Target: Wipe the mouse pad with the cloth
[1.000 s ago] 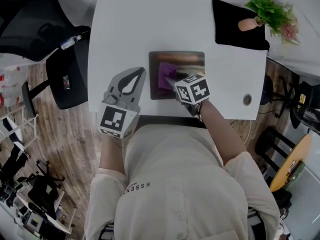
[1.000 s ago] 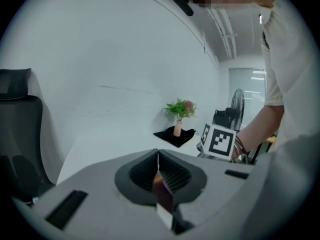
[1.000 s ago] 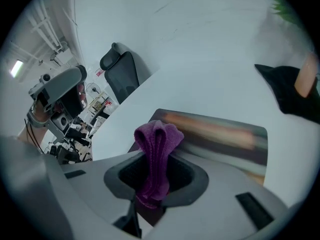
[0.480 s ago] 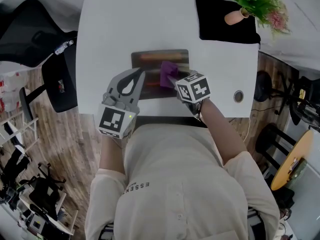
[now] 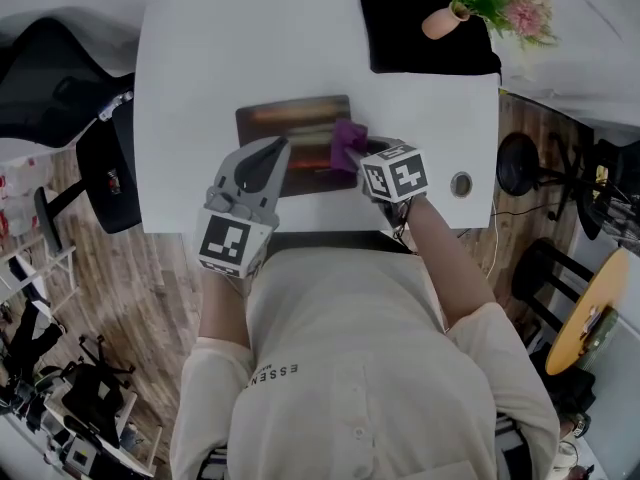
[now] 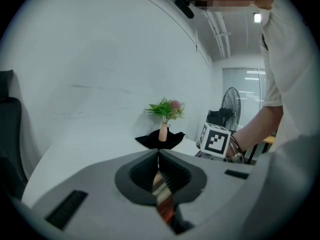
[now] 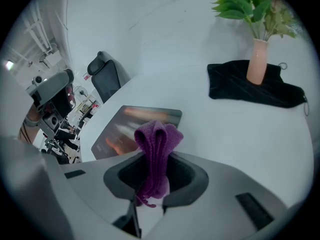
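The left tongs point(image 5: 270, 150), closed with nothing between them, lie over the left part of the mouse pad point(image 5: 295, 126), a dark rectangle whose long axis runs left to right across the white desk point(image 5: 190, 58). The right tongs point(image 5: 356, 160) grip the folded purple cloth point(image 5: 346, 140). Its long axis follows the tongs, and its folded end points away from the person at the pad's right edge.

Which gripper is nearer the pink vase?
Right. The right gripper, shut on the cloth, is at the mouse pad's right edge, toward the vase; the left gripper is further left, over the pad.
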`<action>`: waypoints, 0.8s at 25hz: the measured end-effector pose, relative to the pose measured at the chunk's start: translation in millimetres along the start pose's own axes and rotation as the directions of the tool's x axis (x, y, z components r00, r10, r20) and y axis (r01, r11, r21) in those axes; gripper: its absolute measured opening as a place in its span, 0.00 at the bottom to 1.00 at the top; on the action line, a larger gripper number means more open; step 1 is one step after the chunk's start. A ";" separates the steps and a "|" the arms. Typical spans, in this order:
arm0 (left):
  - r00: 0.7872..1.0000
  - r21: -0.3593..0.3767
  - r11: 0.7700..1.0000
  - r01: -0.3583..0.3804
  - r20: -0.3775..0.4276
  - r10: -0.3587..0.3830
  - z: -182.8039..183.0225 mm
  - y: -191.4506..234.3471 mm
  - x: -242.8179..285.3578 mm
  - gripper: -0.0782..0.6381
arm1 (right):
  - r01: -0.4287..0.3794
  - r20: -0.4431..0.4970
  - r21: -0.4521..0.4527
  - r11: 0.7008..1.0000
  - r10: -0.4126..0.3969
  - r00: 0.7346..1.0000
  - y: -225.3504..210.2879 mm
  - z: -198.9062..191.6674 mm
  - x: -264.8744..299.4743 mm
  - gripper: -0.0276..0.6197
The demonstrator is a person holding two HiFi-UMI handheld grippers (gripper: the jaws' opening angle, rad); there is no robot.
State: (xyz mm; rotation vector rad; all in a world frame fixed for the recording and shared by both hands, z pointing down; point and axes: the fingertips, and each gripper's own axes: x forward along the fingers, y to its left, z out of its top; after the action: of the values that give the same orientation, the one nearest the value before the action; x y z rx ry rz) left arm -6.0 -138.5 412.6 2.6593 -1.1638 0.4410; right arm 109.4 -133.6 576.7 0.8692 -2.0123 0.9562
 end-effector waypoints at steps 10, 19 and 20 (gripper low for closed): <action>0.999 0.069 0.997 0.016 0.026 -0.018 8.9 -8.5 -11.7 0.11 | 0.083 0.034 -0.020 0.996 -0.082 0.996 -9.7 5.7 -34.4 0.20; 1.000 0.054 0.998 -0.014 0.029 0.012 8.1 12.0 -41.6 0.11 | 0.025 0.084 -0.100 0.995 -0.017 0.996 57.1 29.2 -31.4 0.20; 0.999 0.044 0.999 -0.021 0.027 0.020 6.4 16.4 -47.4 0.11 | 0.015 0.080 -0.103 0.995 -0.007 0.997 66.7 29.1 -27.1 0.20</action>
State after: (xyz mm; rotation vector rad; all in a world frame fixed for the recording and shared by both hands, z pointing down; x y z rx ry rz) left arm -47.4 -119.1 391.1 2.7016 -1.2033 0.4417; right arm 60.2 -117.8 518.7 0.8731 -2.1022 0.8147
